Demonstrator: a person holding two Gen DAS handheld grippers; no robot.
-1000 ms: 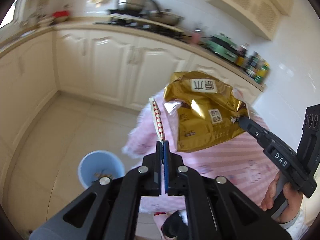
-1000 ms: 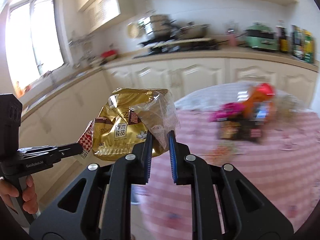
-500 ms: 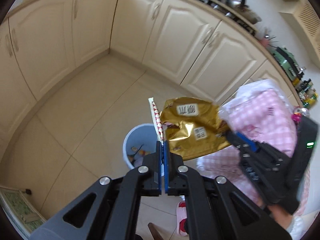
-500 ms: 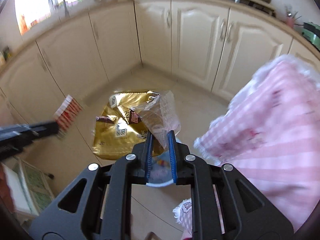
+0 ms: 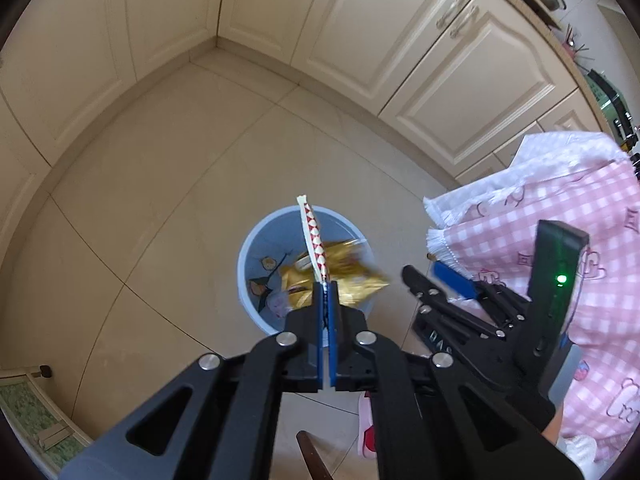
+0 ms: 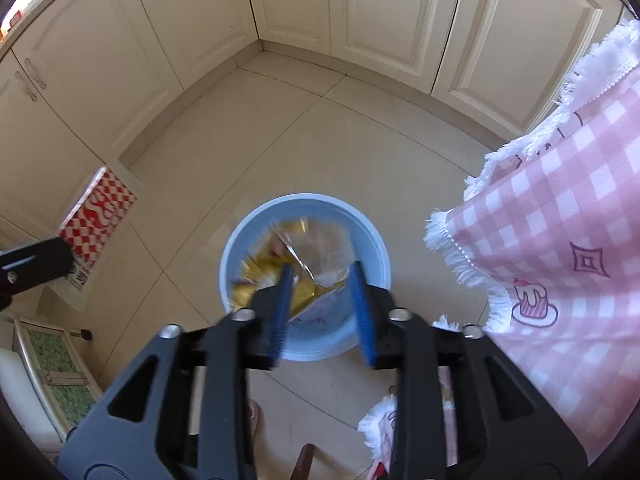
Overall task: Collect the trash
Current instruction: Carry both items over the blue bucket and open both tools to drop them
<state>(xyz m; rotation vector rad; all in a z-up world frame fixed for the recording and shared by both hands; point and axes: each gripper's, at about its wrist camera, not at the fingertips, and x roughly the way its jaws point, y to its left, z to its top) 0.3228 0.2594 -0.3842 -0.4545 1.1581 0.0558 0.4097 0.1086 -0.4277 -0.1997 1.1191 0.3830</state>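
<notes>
Right gripper (image 6: 320, 280) jaws just opening, gold bag (image 6: 264, 276) loose between them, dropping into blue bin (image 6: 372, 240). Left gripper (image 5: 326, 292) clamps red-white wrapper (image 5: 314, 240) above bin.

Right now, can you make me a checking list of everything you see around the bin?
Surface: beige tiled floor.
Job's things: blue bin with gold bag and clear wrapper dropping in; red-and-white checked packet.
Clutter: small scraps in the bin.
Grippers: left gripper shut on the packet; right gripper open, jaws just opened.
Cables: nothing seen.
Surroundings: cream cabinets, pink checked tablecloth.
</notes>
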